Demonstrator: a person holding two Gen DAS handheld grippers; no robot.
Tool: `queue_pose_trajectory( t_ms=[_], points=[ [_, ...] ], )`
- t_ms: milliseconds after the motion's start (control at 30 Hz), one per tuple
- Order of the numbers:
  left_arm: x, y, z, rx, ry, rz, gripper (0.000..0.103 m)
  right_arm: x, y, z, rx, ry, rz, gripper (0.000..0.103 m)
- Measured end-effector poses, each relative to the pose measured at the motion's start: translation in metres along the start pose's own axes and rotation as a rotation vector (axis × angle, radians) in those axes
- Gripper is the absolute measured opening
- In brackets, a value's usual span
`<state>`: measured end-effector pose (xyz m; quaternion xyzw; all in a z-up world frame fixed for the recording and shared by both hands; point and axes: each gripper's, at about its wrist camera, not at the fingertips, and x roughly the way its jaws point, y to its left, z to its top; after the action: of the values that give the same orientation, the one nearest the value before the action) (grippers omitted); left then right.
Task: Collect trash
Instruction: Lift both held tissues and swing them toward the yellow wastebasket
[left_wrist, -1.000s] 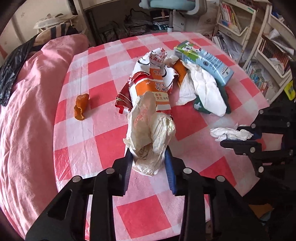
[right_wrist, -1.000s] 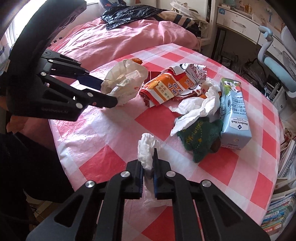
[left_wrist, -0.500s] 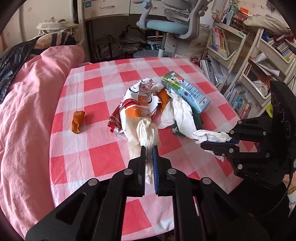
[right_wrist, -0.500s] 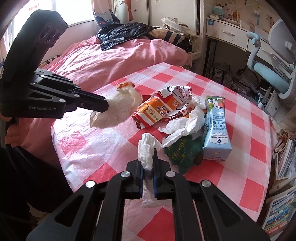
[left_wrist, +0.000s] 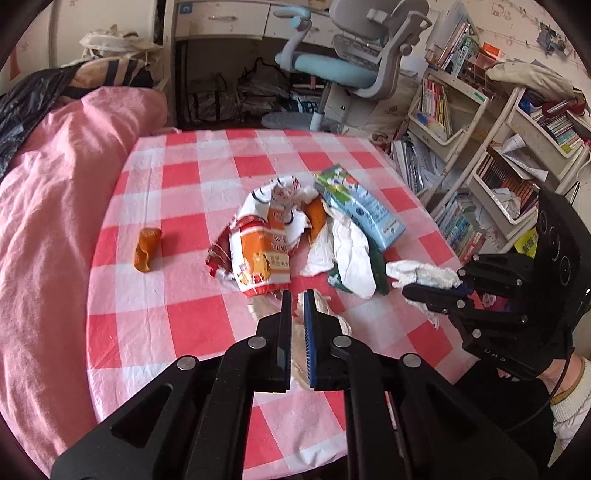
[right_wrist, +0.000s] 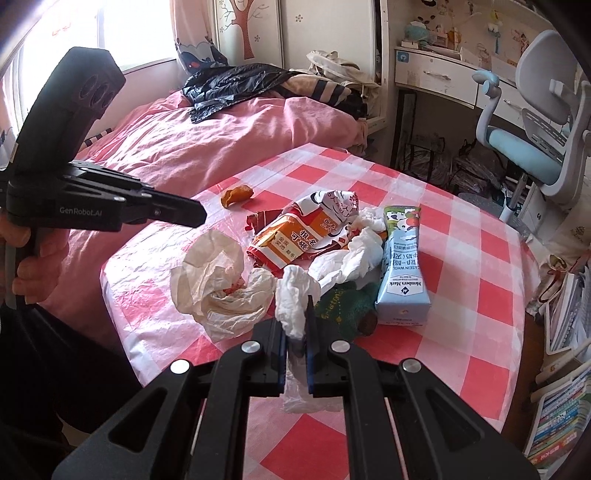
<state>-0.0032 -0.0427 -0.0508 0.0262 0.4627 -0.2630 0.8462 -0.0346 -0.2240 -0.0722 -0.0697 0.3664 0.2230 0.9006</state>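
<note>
Left claw (left_wrist: 297, 295): fingers closed together, nothing gripped; held above the plastic bag (right_wrist: 218, 288).
Plastic bag: crumpled on the table (right_wrist: 461, 258), near its front edge.
Right claw (right_wrist: 295, 325): clamped on a white tissue (right_wrist: 293, 295), held off the table.
Pile: snack wrapper (right_wrist: 295, 240), milk carton (right_wrist: 402, 273), white paper, green cloth (right_wrist: 343, 306) at mid-table.
Orange peel (left_wrist: 147, 249): alone, on the bed side.

Milk carton (right_wrist: 402, 269) right of snack wrapper (right_wrist: 295, 240)
</note>
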Motion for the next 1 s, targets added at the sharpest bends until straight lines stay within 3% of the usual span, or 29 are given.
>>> queue_pose_trajectory(
  t_ms=[33,67,100,133,167,200,233,367,400,467,500,533,600,733,1000],
  points=[
    [0.006,0.000,-0.002,0.003,0.022,0.035,0.007,0.001,0.000,0.000,-0.002,0.006,0.001,0.009],
    [0.013,0.001,-0.004,0.003,0.045,0.068,0.016,0.002,0.000,-0.001,-0.005,0.010,-0.002,0.009],
    [0.019,0.002,-0.005,-0.006,0.072,0.075,0.040,0.002,0.000,-0.001,-0.008,0.011,-0.002,0.009],
    [0.023,0.004,-0.006,-0.019,0.085,0.085,0.056,0.002,0.000,-0.001,-0.008,0.011,0.000,0.009],
    [0.026,0.004,-0.007,-0.028,0.085,0.115,0.082,0.002,0.000,-0.001,-0.010,0.011,0.001,0.009],
    [0.031,0.003,-0.007,-0.033,0.079,0.148,0.090,0.002,0.001,-0.001,-0.012,0.011,0.001,0.009],
    [0.038,0.001,-0.007,-0.033,0.091,0.157,0.090,0.002,0.000,-0.002,-0.013,0.012,0.002,0.009],
    [0.077,-0.011,-0.012,0.002,0.188,0.201,0.090,0.002,0.000,-0.003,-0.017,0.016,0.004,0.009],
    [0.085,-0.016,-0.013,0.023,0.200,0.207,0.085,0.001,0.000,-0.003,-0.016,0.015,0.004,0.009],
    [0.091,-0.024,-0.014,0.049,0.187,0.201,0.062,0.001,-0.001,-0.003,-0.012,0.013,0.003,0.009],
    [0.089,-0.027,-0.013,0.050,0.181,0.181,0.036,0.000,-0.001,-0.003,-0.011,0.011,0.003,0.009],
    [0.086,-0.027,-0.011,0.028,0.181,0.148,0.031,-0.001,-0.002,-0.003,-0.009,0.008,0.004,0.009],
    [0.078,-0.023,-0.008,-0.005,0.152,0.132,0.025,-0.002,-0.003,-0.003,-0.010,0.006,0.005,0.009],
    [0.060,-0.024,-0.001,-0.015,0.094,0.087,0.024,-0.005,-0.004,-0.004,-0.014,0.000,0.005,0.009],
    [0.024,-0.078,0.021,0.113,-0.065,-0.025,0.024,-0.030,-0.015,-0.001,0.027,-0.068,-0.022,0.009]
  ],
)
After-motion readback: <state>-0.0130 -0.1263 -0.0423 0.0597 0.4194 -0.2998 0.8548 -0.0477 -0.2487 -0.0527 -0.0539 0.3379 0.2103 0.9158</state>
